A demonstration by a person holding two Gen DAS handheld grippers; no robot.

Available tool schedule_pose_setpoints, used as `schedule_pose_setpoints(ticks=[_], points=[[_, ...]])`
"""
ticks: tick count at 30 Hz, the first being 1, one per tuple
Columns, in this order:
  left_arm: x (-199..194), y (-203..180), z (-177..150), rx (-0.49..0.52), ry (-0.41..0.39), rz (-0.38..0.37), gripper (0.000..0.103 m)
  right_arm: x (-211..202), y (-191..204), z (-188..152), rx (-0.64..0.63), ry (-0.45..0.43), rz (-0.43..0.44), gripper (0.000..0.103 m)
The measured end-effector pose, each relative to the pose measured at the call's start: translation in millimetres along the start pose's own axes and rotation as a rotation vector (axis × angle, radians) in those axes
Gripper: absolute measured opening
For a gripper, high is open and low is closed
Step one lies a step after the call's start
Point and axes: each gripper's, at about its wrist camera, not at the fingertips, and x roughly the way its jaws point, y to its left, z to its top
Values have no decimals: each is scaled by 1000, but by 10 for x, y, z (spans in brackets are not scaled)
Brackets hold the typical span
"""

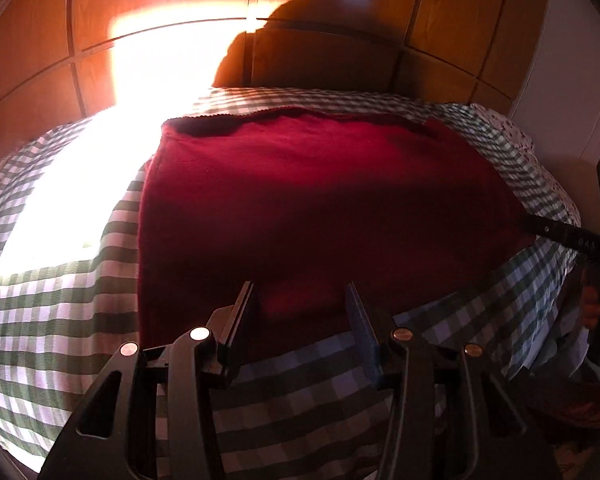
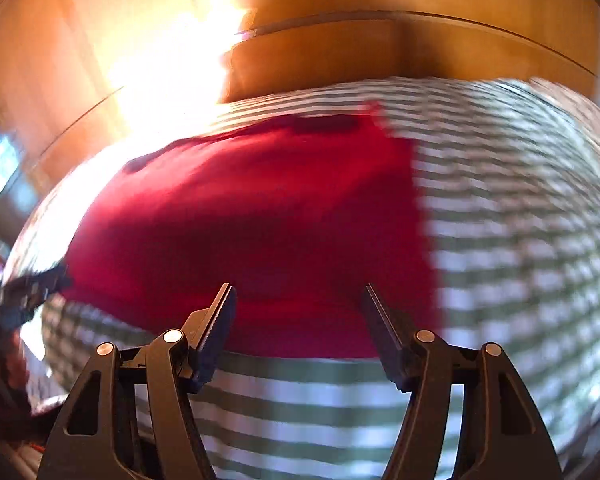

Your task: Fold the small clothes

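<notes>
On the bed, over a green-and-white checked sheet [image 1: 80, 300], lies the red garment [image 1: 320, 208], spread flat in a roughly square shape, with a wooden headboard [image 1: 320, 60] at the far side. Its near edge lies just in front of both claws. The left gripper [image 1: 302, 300] hangs over the near edge toward the left part of the cloth; its jaws stand partly apart and nothing is pressed between them. The right gripper [image 2: 298, 300] hangs over the near edge toward the right part, with jaws wider apart and also empty.

I judge that the next step is to take the near edge at two places and carry it over to the far edge. Several things may go wrong. A claw may catch the checked sheet together with the red cloth, because the two lie flat on each other. A claw may take only the top layer, if the garment is already doubled; I cannot tell this. If the two grips are uneven, the fold will come out crooked. Strong sunlight [image 1: 100, 160] on the left washes out that side, so the left edge is hard to judge.
</notes>
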Motion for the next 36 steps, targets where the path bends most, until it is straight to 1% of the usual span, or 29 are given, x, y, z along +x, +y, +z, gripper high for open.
schedule_pose_setpoints(ticks=[2, 4, 5, 7, 9, 10, 11, 12, 13, 14, 17, 19, 20, 21, 22, 23, 24, 26, 28, 29, 30, 31, 32, 33, 35, 36], points=[[61, -25, 7, 3, 16, 2, 45, -75, -303, -45, 81, -2, -51, 64], [98, -20, 32, -22, 31, -10, 46, -107, -581, -101, 157, -4, -91, 63], [113, -10, 38, -32, 38, -14, 46, -94, -645, -110, 178, -3, -97, 59], [131, -16, 35, -43, 46, -10, 46, -31, -758, -126, 229, 5, -62, 53], [104, 42, -30, -55, 48, -7, 46, 65, -749, -121, 245, 27, -9, 37], [110, 40, -41, -57, 53, -4, 46, 109, -707, -115, 232, 39, 8, 32], [124, 41, -47, -60, 60, 0, 46, 122, -675, -129, 217, 47, 14, 20], [124, 42, -54, -62, 62, 1, 46, 136, -623, -123, 185, 56, 4, 15], [129, 41, -60, -64, 61, 0, 46, 135, -572, -118, 157, 59, -17, 13], [123, 37, -101, -68, 61, -2, 46, 162, -553, -128, 111, 73, -48, 13], [133, 8, -133, -68, 62, 3, 46, 224, -525, -178, 63, 78, -79, 13], [126, 35, -116, -70, 58, 3, 46, 198, -554, -169, 96, 72, -66, 13], [121, 29, -120, -74, 53, 0, 46, 176, -606, -162, 137, 68, -36, 15], [78, 51, -149, -73, 47, -2, 46, 158, -646, -157, 167, 72, -19, 28], [58, 62, -140, -69, 43, -2, 46, 112, -672, -157, 195, 66, -17, 37], [46, 59, -136, -67, 40, 1, 46, 72, -677, -146, 205, 55, -6, 55], [33, 61, -123, -67, 36, 1, 46, 50, -673, -136, 207, 44, 5, 62], [2, 69, -106, -69, 23, -3, 46, 17, -620, -113, 200, 30, 19, 62], [-27, 76, -76, -76, 9, -6, 46, 68, -548, -95, 183, 46, 21, 62], [-29, 85, -56, -78, 6, -5, 46, 106, -519, -96, 169, 59, 6, 52], [-15, 93, -36, -81, 8, 4, 46, 167, -480, -107, 139, 78, -33, 31], [4, 109, -24, -89, 13, 20, 46, 213, -450, -122, 112, 91, -70, 28], [29, 130, -16, -101, 20, 32, 46, 192, -442, -135, 104, 82, -78, 17], [50, 152, -13, -113, 24, 33, 46, 150, -430, -139, 89, 73, -98, 11], [87, 188, -28, -133, 30, 28, 47, 78, -429, -167, 61, 66, -119, 11], [107, 189, -30, -135, 34, 29, 47, 95, -436, -198, 48, 79, -129, 11]])
